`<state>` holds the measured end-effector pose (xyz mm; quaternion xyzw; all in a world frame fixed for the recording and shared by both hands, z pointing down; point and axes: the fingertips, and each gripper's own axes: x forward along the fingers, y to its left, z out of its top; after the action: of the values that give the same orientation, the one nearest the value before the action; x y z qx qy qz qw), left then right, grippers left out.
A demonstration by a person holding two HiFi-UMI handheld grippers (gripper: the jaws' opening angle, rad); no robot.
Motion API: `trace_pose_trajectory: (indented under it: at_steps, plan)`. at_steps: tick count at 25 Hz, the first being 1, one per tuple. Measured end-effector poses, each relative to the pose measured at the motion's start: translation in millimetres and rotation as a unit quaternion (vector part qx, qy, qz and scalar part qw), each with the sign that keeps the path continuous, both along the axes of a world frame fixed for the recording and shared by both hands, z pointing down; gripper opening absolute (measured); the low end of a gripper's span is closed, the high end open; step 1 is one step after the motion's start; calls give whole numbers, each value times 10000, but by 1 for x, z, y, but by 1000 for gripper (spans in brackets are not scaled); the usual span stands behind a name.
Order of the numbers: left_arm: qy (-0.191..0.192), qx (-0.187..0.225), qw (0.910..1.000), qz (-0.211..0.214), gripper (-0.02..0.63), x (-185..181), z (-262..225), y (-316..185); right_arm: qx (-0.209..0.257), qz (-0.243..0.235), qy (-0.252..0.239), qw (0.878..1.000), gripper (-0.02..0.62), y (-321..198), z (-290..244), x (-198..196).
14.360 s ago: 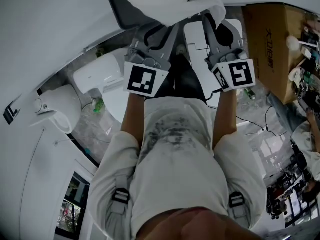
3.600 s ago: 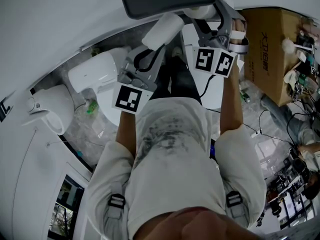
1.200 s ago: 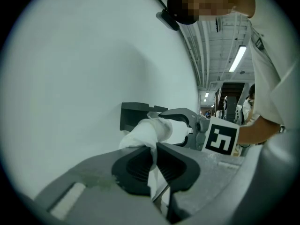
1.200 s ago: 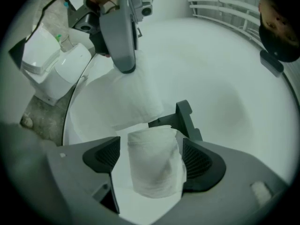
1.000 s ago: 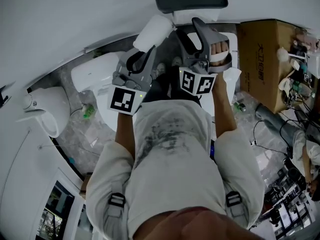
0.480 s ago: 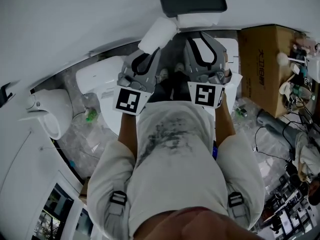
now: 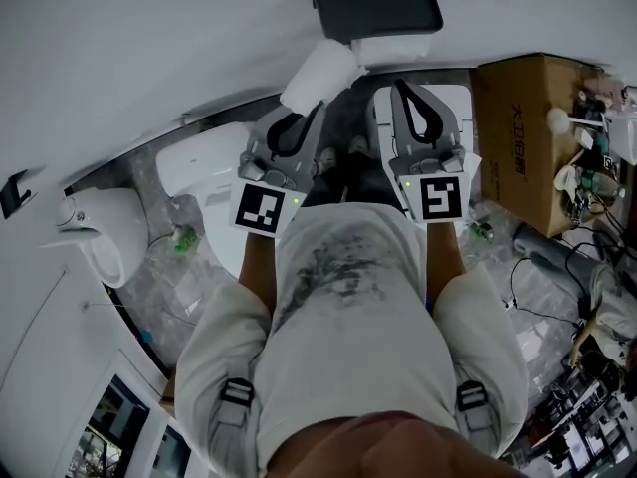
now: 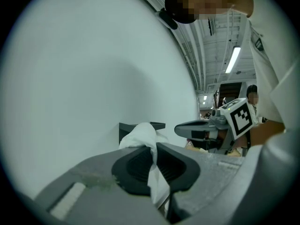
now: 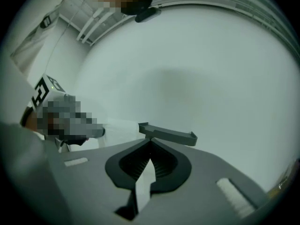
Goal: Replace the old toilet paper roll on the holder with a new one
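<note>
A dark holder shelf (image 7: pixel 376 8) sticks out from the white wall, and a white roll (image 7: pixel 398 46) sits right under it. My left gripper (image 7: pixel 317 103) is shut on a crumpled white toilet paper roll (image 7: pixel 318 71), which it holds up just left of the holder. In the left gripper view the paper (image 8: pixel 143 135) bulges out above the left gripper (image 8: pixel 154 146), in front of the holder (image 8: pixel 140 125). My right gripper (image 7: pixel 398 86) is level below the holder (image 9: pixel 168 134). Its jaws have just been closing and now meet at the right gripper (image 9: pixel 151 142) with nothing bulky between them.
A white toilet (image 7: pixel 199 162) stands on the floor at the left, with a white wall fixture (image 7: pixel 100 232) farther left. A cardboard box (image 7: pixel 528 118) is at the right. Cables and clutter (image 7: pixel 587 297) lie beyond it. The white wall fills both gripper views.
The right gripper has rolled upright so its marker cube faces up, risen a little and closed its jaws. The left gripper has lifted slightly with the paper still in it.
</note>
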<state>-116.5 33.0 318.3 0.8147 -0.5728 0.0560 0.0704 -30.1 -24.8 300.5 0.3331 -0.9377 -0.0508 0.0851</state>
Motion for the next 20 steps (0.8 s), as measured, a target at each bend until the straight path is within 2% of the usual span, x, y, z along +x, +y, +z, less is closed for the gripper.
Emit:
trace_pose_trajectory:
  at_steps: [3,8,20]
  plan:
    - [52,23,10000,10,21,2,-4,2,-228,11,-248,9994,2,5,-2,6]
    - [119,37,9999,40,21,4,-6,4,-275,45,-398,9988,0,10,-2,12]
    - [128,110,9998,90,21,3,-14,0,-399,12,-283,9988,0,13,-3,4]
